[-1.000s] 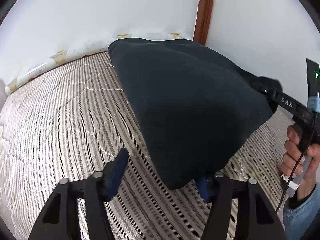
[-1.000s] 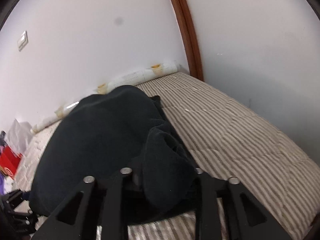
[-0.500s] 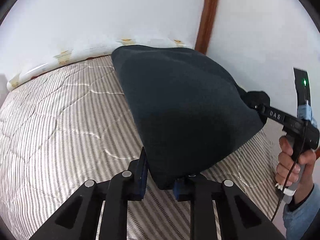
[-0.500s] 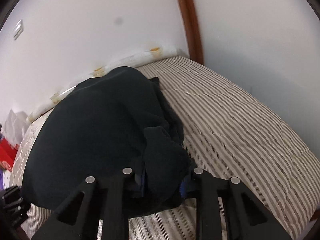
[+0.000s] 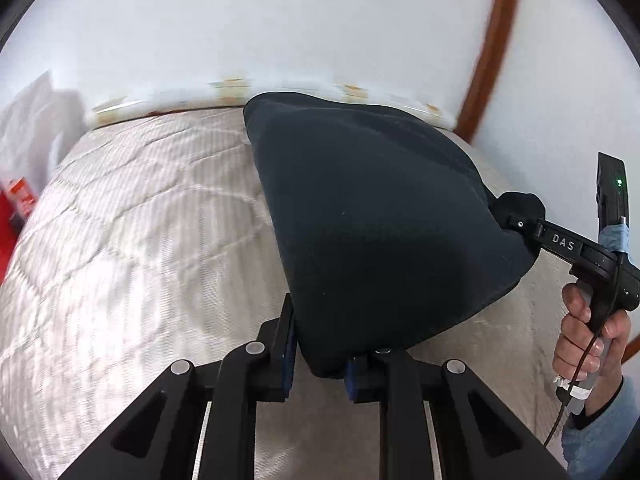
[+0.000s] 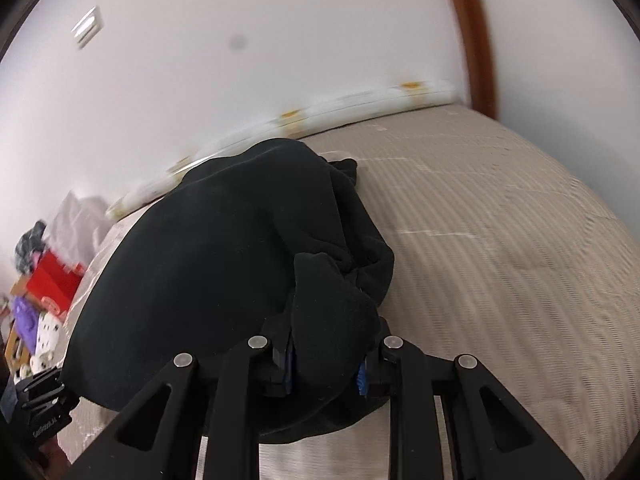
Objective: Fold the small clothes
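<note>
A dark navy garment (image 5: 380, 220) lies spread and partly lifted on the striped mattress (image 5: 140, 240). My left gripper (image 5: 320, 360) is shut on the garment's near corner, with cloth pinched between the blue pads. In the right wrist view my right gripper (image 6: 325, 370) is shut on a bunched fold of the same garment (image 6: 220, 260). The left wrist view shows the right gripper's fingers (image 5: 520, 224) biting the cloth's right edge, with a person's hand (image 5: 588, 332) on the handle. The cloth hangs taut between the two grips.
A white wall and a brown wooden frame (image 5: 496, 40) stand behind the bed. A white padded roll (image 6: 360, 100) runs along the wall. A red box (image 6: 52, 284) and loose clutter sit beyond the mattress's left edge. Bare mattress (image 6: 500, 240) lies right of the garment.
The left jaws closed on the garment's near corner and the right jaws tightened on the bunched fold. Both grippers then shifted sideways with the cloth, bringing the red box into view.
</note>
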A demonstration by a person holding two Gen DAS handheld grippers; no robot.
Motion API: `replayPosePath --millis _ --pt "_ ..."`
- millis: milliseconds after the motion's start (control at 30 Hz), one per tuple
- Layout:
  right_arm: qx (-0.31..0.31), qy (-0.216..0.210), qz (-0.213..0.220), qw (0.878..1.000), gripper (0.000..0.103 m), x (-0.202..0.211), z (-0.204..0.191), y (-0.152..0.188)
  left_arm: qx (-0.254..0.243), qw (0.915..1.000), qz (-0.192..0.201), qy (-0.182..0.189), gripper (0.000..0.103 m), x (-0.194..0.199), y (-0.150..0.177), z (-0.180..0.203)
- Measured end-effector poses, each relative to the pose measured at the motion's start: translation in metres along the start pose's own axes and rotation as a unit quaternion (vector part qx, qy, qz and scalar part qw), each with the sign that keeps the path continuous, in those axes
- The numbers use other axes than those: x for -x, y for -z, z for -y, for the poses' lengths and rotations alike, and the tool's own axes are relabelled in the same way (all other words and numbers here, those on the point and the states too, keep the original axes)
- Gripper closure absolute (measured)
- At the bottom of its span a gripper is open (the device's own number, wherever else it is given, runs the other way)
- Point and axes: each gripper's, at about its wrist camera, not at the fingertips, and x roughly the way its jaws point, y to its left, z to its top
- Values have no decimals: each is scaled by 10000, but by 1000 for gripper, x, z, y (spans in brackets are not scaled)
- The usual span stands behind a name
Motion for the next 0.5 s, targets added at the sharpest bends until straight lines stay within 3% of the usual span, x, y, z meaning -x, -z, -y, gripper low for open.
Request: replayPosePath --millis 200,500 --pt "326 -321 -56 9989 81 -5 -42 9 88 9998 -56 -147 85 13 19 -26" --pt "406 -476 -94 9980 70 14 -25 18 -66 9995 -68 -285 83 0 20 -16"
